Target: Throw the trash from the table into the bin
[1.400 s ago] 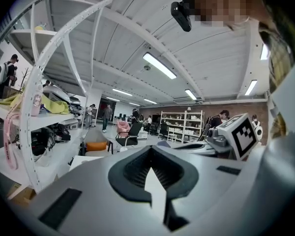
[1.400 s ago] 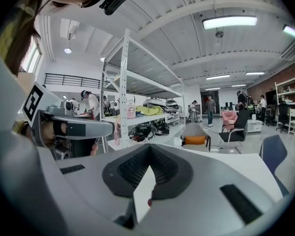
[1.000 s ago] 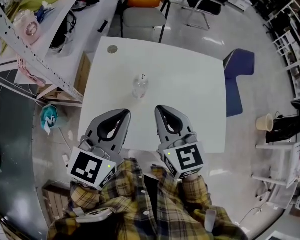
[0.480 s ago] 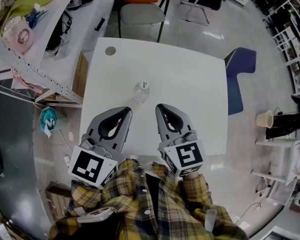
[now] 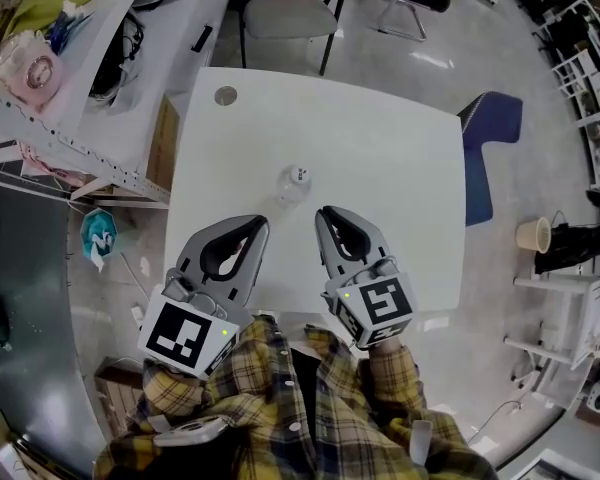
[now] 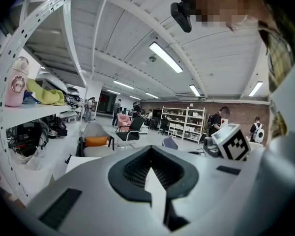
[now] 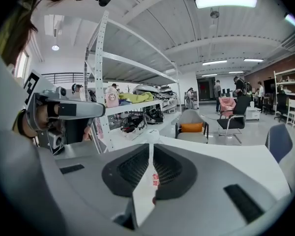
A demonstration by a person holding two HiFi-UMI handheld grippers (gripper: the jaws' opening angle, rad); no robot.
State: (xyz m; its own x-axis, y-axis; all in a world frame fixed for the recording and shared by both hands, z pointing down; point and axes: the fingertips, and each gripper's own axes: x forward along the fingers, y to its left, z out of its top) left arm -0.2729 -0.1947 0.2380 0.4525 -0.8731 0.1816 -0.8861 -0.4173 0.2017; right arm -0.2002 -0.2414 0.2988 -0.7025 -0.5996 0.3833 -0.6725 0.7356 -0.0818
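Note:
A small clear plastic bottle (image 5: 293,183) with a white cap stands upright near the middle of the white table (image 5: 380,168). Both grippers hover over the table's near edge and point at it. My left gripper (image 5: 263,224) is shut and empty, a short way in front and left of the bottle. My right gripper (image 5: 323,214) is also shut and empty, just in front and right of it. In the right gripper view the bottle's cap (image 7: 150,135) shows right above the shut jaw tips (image 7: 151,144). The left gripper view shows only its shut jaws (image 6: 150,149) and the room. I see no bin.
A grey disc (image 5: 225,95) lies at the table's far left corner. A chair with an orange cushion (image 5: 285,8) stands behind the table, a blue chair (image 5: 490,133) at its right, a cardboard box (image 5: 164,143) and metal shelving (image 5: 50,138) at its left.
Both grippers have edged forward and down a little, so the bottle now sits closer to their tips. Both stayed shut. The bottle has not moved on the table.

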